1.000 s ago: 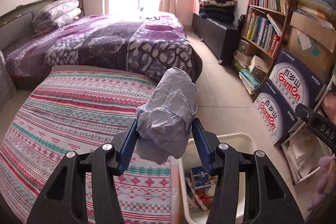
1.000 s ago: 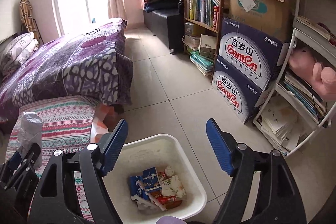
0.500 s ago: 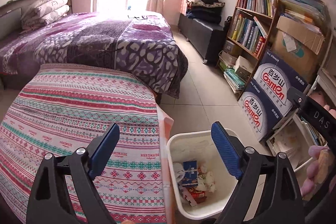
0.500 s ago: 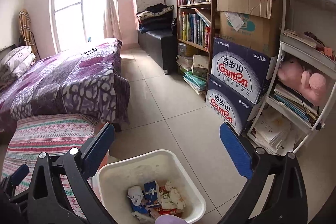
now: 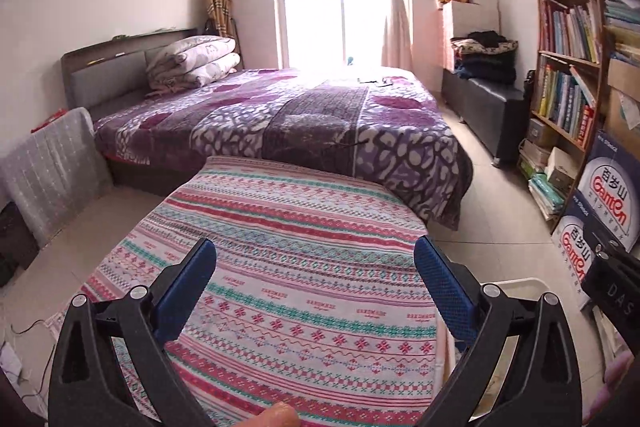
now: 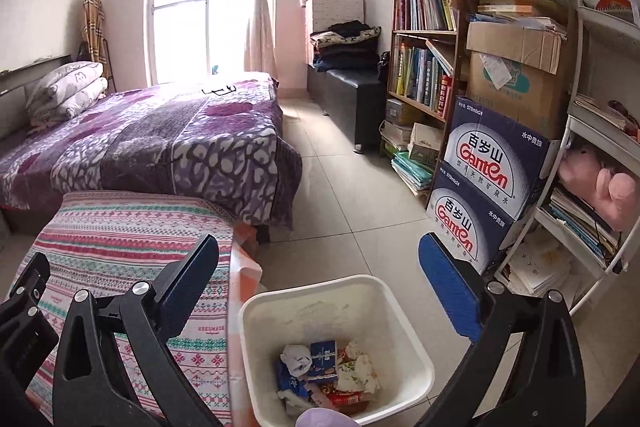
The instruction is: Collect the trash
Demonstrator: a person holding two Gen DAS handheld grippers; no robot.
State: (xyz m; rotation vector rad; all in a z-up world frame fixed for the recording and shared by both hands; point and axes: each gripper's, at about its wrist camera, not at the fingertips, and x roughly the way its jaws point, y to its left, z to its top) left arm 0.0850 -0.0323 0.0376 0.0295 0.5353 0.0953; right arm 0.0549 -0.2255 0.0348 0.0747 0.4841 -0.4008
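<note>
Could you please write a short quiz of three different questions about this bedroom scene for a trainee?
1. True or false: the left gripper holds a piece of trash.
2. Which stands beside the striped tablecloth? A) a white plastic waste bin B) a red metal bucket C) a wicker basket
3. Fill in: the bin contains crumpled wrappers and small ____ cartons.

Key: 1 false, both grippers are open and empty, right gripper too; 2 A; 3 blue.

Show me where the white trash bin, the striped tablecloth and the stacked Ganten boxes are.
White trash bin (image 6: 320,285): right wrist view, far inner wall.
Striped tablecloth (image 5: 288,247): left wrist view, middle of the cloth top.
Ganten boxes (image 6: 494,163): right wrist view, front face of the upper box.
</note>
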